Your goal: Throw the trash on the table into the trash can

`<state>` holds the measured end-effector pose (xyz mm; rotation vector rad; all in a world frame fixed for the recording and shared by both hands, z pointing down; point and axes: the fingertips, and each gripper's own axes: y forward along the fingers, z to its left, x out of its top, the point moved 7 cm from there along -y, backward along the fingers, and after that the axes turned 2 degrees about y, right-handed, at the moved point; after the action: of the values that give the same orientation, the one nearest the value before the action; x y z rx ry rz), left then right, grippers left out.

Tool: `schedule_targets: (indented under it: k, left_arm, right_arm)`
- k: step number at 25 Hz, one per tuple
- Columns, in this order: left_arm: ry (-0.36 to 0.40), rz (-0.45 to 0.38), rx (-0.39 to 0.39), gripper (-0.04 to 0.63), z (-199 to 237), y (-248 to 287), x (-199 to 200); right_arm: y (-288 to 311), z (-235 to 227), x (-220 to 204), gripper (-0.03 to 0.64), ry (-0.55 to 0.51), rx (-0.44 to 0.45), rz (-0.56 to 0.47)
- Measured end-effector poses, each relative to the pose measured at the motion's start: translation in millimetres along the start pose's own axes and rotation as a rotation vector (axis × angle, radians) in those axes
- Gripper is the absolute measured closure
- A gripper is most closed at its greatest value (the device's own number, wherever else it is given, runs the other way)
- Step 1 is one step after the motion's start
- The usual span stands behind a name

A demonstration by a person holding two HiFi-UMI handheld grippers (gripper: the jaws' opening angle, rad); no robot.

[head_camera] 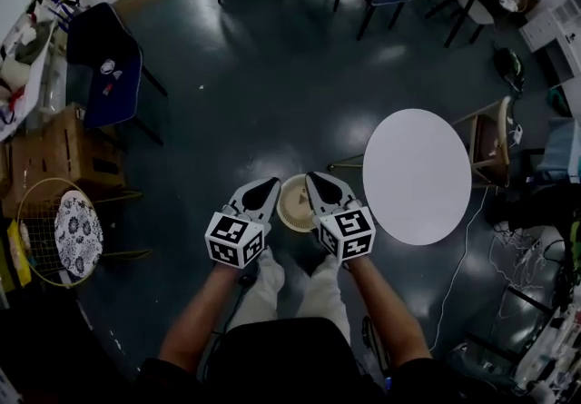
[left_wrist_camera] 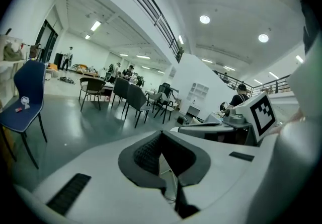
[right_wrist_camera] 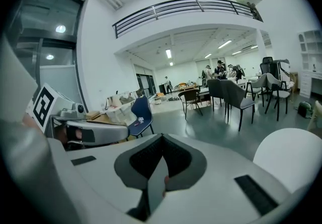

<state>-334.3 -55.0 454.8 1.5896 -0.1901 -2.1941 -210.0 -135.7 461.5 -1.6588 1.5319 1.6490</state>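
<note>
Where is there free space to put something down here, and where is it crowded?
The round white table is bare all over. The dark floor between the blue chair and the table is open too. Crowded: the cable tangle right of the table, and the boxes and wire basket at left.
</note>
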Motion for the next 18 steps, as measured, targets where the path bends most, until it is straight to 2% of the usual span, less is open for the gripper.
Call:
schedule_targets:
  k: [3, 11, 18]
  left_arm:
    - [0.034, -0.024, -0.021, 0.586, 1.6, -18.6, 13.7]
    - [0.089, -0.087, -0.013, 0.586, 18.7, -60.2, 50.7]
    - [0.085, -0.174, -0.012, 0.586, 13.7, -86.5, 79.2]
  right_arm:
    - [1.4, 20.7, 16.4, 0.597, -0.013, 0.002, -0.041]
    - [5.1, 69.6, 53.0, 0.597, -0.056, 0.018, -0.105]
    - [-6.5, 91.9, 74.6, 0.597, -0.093, 0.021, -0.14]
